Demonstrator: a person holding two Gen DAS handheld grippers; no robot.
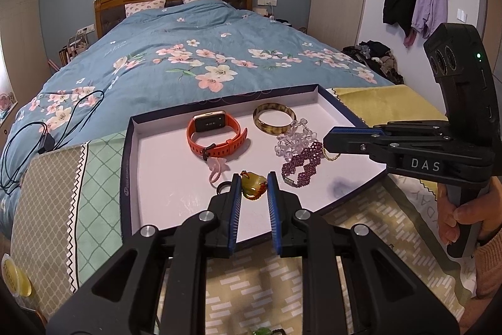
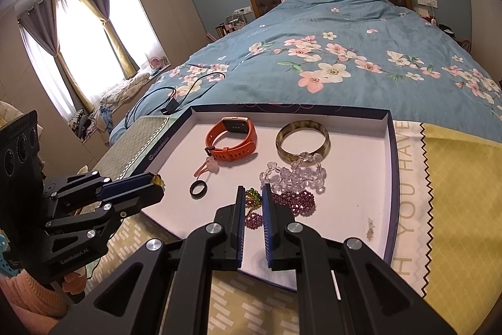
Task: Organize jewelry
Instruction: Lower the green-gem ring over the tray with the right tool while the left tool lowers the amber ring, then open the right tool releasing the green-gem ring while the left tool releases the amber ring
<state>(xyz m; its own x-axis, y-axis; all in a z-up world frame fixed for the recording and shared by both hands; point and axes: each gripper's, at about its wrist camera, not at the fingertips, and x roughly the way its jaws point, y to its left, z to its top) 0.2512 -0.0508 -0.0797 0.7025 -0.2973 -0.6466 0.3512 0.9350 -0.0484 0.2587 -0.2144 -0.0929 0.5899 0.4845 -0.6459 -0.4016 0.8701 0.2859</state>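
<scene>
Left wrist: glossy amber pendant (image 1: pixel 253 186) pinched in ribbed-pad left gripper (image 1: pixel 254 189), shallow tray (image 1: pixel 157 178)

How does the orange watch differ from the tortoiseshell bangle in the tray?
The orange silicone smartwatch is a flexible buckled strap carrying a rectangular screen; the mottled brown-yellow bangle is a rigid, plain, closed ring. The watch stands on its strap edge with the screen up; the bangle lies flat. Both sit at the far side of the white tray, side by side, ungripped.
</scene>
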